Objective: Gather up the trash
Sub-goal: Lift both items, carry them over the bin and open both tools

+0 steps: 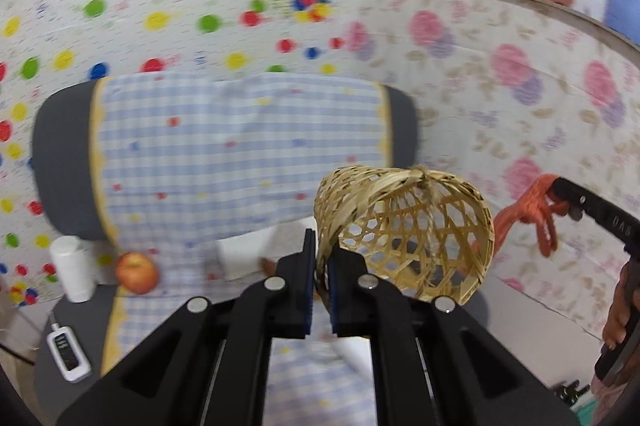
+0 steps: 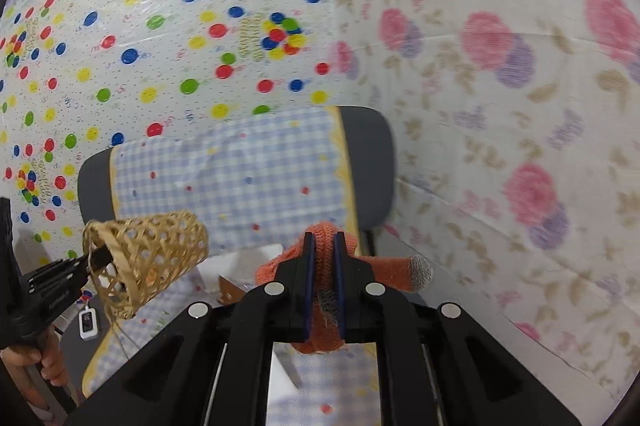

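Right wrist: tool hides glove's palm

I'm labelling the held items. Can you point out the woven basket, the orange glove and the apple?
woven basket [image 1: 416, 238]: left wrist view, on its open lattice wall.
orange glove [image 2: 326, 246]: right wrist view, on the knit between the fingers.
apple [image 1: 137, 272]: left wrist view, on its red skin.

Basket woven bamboo, rough, open weave. Glove orange knit cloth. My hand-held gripper matt black plastic. Apple glossy.
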The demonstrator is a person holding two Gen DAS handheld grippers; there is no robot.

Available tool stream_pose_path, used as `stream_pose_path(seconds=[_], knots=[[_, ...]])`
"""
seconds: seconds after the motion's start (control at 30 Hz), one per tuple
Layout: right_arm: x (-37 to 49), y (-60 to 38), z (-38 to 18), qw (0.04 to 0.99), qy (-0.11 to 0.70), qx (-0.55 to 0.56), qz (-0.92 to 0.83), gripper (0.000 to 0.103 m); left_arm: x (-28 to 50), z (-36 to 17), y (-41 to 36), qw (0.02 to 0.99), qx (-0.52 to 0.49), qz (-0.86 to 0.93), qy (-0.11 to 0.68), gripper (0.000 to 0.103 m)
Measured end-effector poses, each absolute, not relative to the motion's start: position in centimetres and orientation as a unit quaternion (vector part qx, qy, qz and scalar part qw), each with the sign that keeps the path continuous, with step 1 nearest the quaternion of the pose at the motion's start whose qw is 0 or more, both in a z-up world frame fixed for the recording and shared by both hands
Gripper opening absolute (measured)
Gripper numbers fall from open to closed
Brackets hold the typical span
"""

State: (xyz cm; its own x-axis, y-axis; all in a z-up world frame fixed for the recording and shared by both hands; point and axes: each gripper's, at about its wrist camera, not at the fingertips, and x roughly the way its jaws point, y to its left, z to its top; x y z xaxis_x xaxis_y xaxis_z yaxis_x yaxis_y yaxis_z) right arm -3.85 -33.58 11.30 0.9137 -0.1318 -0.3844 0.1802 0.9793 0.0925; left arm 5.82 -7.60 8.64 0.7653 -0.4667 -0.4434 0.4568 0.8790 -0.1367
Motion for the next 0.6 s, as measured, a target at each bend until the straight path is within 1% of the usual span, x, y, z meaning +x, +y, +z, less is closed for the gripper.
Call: stream_pose_path(seconds=[0.1,0.27,0.43,0.6], knots=[[-8.3,-35.3,9.8,0.971,0.199,0.07,-0.112,0.01,3.2,7.6,-11.7,0.923,0.0,-0.3,0.242,0.004],[-14.9,-37.5,6.4,0.957,0.218,0.084,-0.172,0.01,-0.8,4.2,-17.0,0.899,0.026,-0.357,0.254,0.004],[-20.7,-38.4,1.8,0.936,0.241,0.102,-0.236,0.01,-4.9,-0.9,-21.6,0.868,0.067,-0.401,0.287,0.004],[-24.4,-38.8,-3.1,0.912,0.272,0.117,-0.284,0.01,-8.4,-5.7,-25.4,0.834,0.101,-0.439,0.318,0.004]])
